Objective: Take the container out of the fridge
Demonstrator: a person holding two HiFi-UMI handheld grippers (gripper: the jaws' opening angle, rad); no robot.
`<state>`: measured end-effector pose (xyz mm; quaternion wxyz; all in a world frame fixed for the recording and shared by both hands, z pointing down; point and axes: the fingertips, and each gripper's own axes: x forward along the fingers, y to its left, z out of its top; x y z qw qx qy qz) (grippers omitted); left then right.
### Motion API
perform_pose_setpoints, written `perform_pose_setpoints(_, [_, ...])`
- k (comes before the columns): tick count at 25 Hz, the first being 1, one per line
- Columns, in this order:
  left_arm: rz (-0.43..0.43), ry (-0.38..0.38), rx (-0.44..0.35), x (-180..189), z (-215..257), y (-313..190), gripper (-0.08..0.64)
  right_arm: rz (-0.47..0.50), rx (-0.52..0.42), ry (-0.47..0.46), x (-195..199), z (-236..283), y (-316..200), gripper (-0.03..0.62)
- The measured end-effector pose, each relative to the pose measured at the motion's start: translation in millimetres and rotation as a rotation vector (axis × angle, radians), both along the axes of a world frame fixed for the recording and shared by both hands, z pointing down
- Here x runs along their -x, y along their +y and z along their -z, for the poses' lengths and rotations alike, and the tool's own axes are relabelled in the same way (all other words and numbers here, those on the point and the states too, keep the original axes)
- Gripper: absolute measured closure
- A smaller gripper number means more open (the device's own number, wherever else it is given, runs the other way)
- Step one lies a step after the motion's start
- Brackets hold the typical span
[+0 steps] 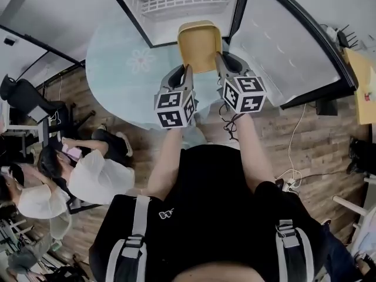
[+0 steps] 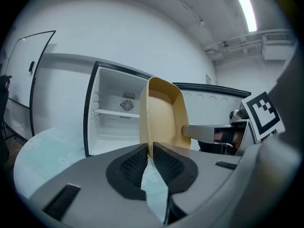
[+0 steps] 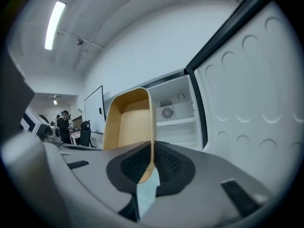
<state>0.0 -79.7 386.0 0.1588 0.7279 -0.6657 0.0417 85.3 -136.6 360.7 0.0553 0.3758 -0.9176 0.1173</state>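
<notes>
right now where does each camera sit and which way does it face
Head view: on the person's head, looking steeply down at the container before the open fridge; torso, forearms, left gripper, right gripper show.
Left gripper view: rides the left gripper, facing the fridge; its jaws clamp the container's wall.
Right gripper view: rides the right gripper, facing the fridge and its door; jaws clamp the opposite wall.
Shared: all show container and fridge.

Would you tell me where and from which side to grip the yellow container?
Take the container by its thin side walls, one gripper on each, coming from its near end. It is an open box, so each wall slips between the jaws, as the left gripper and right gripper pinch it.
</notes>
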Motion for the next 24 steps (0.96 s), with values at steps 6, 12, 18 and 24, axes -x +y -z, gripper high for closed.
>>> perform_pose_setpoints(6, [0.03, -0.009, -0.078, -6, 31, 16, 0.526, 0.023, -0.086, -0.023, -6, 33, 18, 0.568])
perform_pose_setpoints(12, [0.059, -0.025, -0.075, 1, 32, 30, 0.526, 0.061, -0.097, -0.031, 2, 33, 30, 0.568])
perform_pose_setpoints(18, [0.062, -0.028, -0.081, 0, 35, 41, 0.525, 0.082, -0.11, -0.03, 2, 39, 40, 0.568])
perform_pose_setpoints(24, [0.047, -0.04, -0.084, -8, 36, 45, 0.523, 0.08, -0.105, -0.044, -7, 36, 45, 0.568])
